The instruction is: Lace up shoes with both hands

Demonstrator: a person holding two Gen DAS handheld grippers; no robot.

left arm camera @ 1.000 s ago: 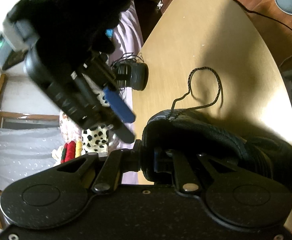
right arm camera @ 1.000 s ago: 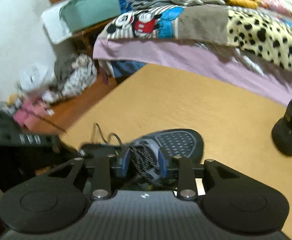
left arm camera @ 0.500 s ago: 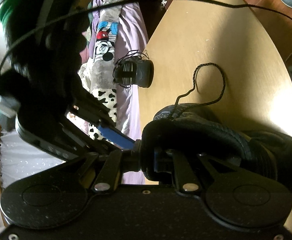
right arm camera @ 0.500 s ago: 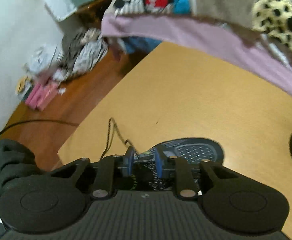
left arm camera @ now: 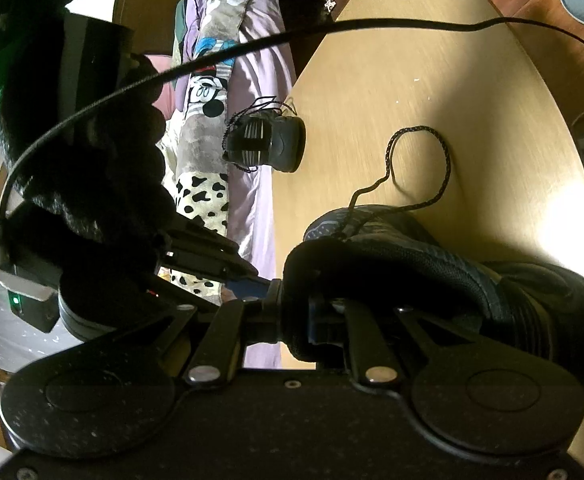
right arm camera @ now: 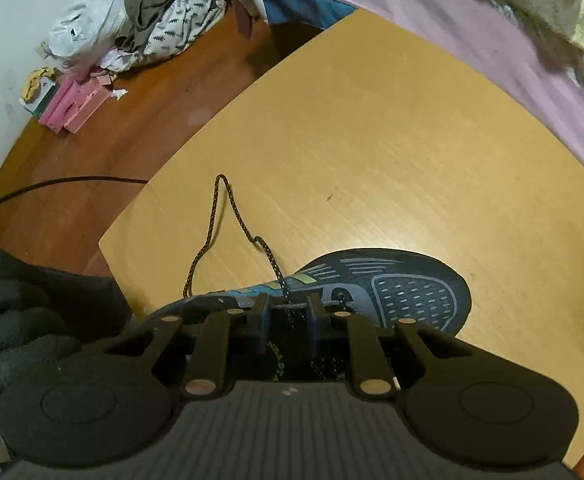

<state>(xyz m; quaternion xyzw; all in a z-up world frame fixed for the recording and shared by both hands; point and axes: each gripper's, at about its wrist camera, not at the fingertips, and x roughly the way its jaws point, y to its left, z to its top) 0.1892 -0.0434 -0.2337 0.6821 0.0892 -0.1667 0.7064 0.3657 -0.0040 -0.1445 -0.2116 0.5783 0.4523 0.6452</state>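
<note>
A dark sneaker lies on the tan table. My left gripper is shut on the shoe's padded collar. A speckled black lace loops out from the shoe onto the table. In the right wrist view, my right gripper points steeply down over the shoe's lacing area. Its blue pads stand a narrow gap apart. One strand of the lace runs between them without being pressed. A black-gloved hand holds the right gripper at the left of the left wrist view.
A second dark shoe stands near the table's far edge by a bed with a purple sheet. A black cable crosses above the table. Clothes and pink boxes litter the wooden floor beyond the table corner.
My right gripper has tipped downward over the shoe and its jaws have narrowed around the lace strand. My left gripper has kept its hold on the collar.
</note>
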